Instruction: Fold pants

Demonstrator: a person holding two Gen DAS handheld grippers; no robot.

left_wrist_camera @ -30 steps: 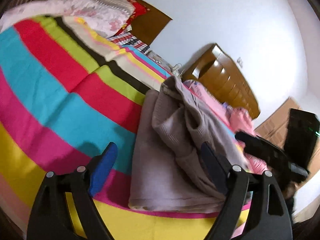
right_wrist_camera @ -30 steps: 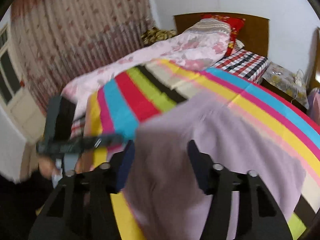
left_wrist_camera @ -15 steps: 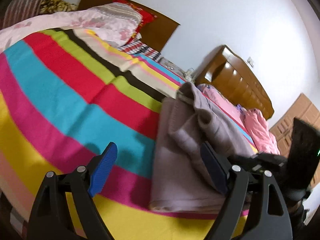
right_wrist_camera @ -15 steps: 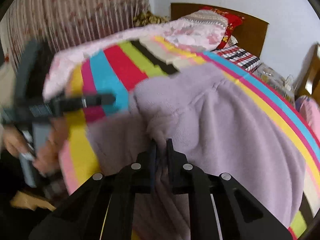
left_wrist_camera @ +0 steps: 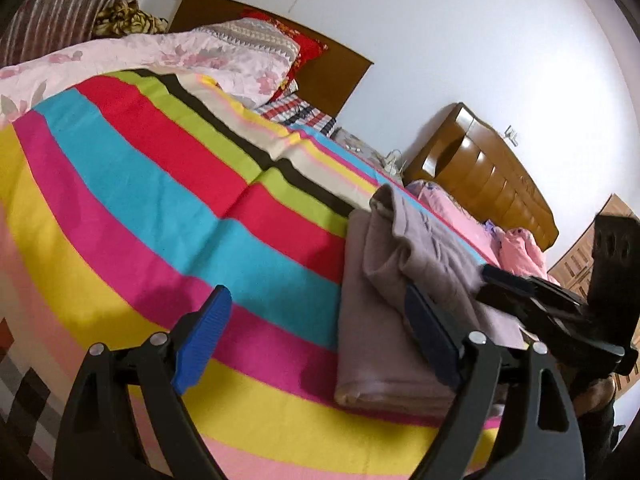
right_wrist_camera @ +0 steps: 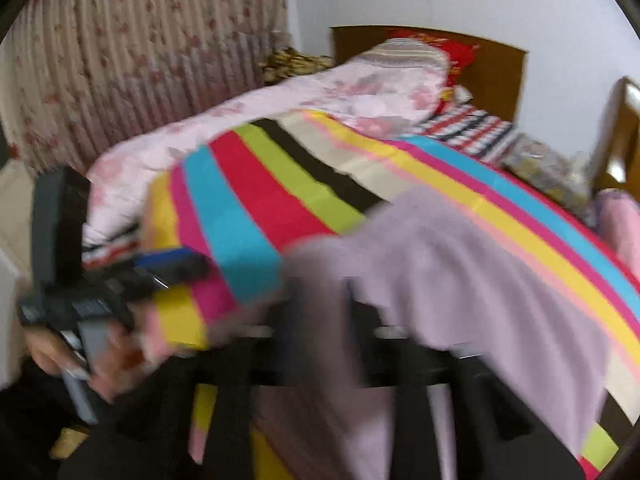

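Currently no readable writing. Mauve pants [left_wrist_camera: 384, 304] lie folded near the striped bed's [left_wrist_camera: 168, 184] front edge. Left gripper [left_wrist_camera: 316, 336] fingers wide, empty. Right gripper [right_wrist_camera: 320, 320] (blurred) just opened, pants cloth draped between its fingers.

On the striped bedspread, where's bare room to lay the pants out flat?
The widest bare stretch of the striped bedspread lies between the floral quilt at the head and the lilac pants, ahead of the open left hand-held gripper. It is crowded on the far side of the pants, with pink clothes and the right hand-held gripper.
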